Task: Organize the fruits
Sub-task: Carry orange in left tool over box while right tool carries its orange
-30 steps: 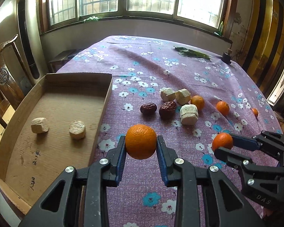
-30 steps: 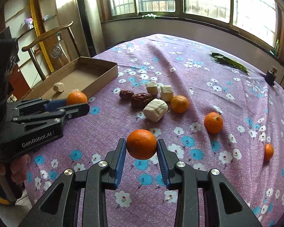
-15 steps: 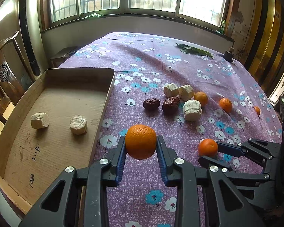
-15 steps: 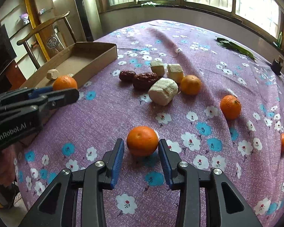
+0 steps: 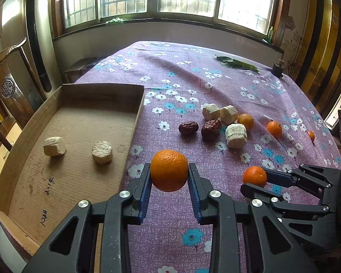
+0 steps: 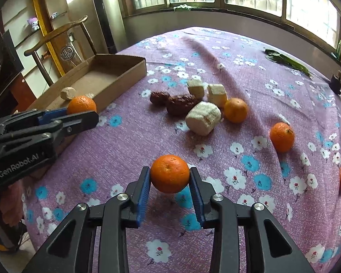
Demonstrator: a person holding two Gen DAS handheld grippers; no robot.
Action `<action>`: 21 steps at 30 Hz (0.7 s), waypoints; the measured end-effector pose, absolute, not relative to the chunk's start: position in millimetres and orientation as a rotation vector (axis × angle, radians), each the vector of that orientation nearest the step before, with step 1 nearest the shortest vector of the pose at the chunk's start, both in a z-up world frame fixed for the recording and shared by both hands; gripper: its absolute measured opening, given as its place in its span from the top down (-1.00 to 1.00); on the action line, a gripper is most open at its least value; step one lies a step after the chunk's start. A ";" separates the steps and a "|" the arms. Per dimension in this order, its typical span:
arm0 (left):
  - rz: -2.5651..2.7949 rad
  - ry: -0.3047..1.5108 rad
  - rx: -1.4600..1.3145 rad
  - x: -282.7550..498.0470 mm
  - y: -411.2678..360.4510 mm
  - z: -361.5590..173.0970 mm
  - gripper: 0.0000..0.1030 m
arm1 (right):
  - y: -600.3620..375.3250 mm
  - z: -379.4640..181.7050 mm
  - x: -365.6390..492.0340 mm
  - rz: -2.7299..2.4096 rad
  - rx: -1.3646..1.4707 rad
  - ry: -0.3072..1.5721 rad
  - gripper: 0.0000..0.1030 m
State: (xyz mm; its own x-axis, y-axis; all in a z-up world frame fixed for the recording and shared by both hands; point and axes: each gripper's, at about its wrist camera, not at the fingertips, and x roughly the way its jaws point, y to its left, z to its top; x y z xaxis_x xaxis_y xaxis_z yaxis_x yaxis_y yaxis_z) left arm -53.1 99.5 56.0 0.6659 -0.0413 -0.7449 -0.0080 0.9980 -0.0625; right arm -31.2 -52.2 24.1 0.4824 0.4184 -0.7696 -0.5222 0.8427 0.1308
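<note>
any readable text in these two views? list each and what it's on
"GenRobot.AI": white print on the body of the left gripper, seen in the right wrist view.
"2.14": handwritten on the floor of the cardboard box, left wrist view.
Second handwritten mark near the box's front corner, perhaps "1.220": too unclear to confirm.
Round emblem on the wooden chair: not legible.
</note>
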 end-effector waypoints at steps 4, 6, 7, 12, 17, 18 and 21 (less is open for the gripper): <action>0.005 0.828 -0.064 -56.3 111.1 61.9 0.42 | -37.4 35.9 -34.8 0.607 -0.146 0.872 0.28; 0.019 0.819 -0.064 -58.4 118.0 65.2 0.42 | -28.8 40.9 -34.5 0.624 -0.153 0.864 0.28; 0.028 0.815 -0.064 -59.2 122.1 66.6 0.42 | -23.7 43.5 -34.4 0.632 -0.157 0.858 0.28; 0.075 0.806 -0.068 -63.0 145.0 70.3 0.42 | -1.2 52.6 -32.2 0.669 -0.172 0.845 0.27; 0.126 0.810 -0.067 -64.1 170.5 70.3 0.42 | 22.7 59.1 -33.2 0.711 -0.196 0.834 0.27; 0.137 0.812 -0.067 -64.0 175.8 69.8 0.42 | 28.4 59.8 -32.9 0.719 -0.202 0.834 0.27; 0.164 0.819 -0.077 -63.6 191.3 67.3 0.42 | 41.4 59.8 -31.1 0.741 -0.218 0.834 0.27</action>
State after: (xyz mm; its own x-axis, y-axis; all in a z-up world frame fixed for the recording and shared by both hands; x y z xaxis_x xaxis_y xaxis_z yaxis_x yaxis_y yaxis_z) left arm -63.6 191.3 67.3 0.6713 0.1158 -0.7320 -0.1755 0.9845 -0.0052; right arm -31.1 41.4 59.8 0.4418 0.5097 -0.7382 -0.6730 0.7325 0.1029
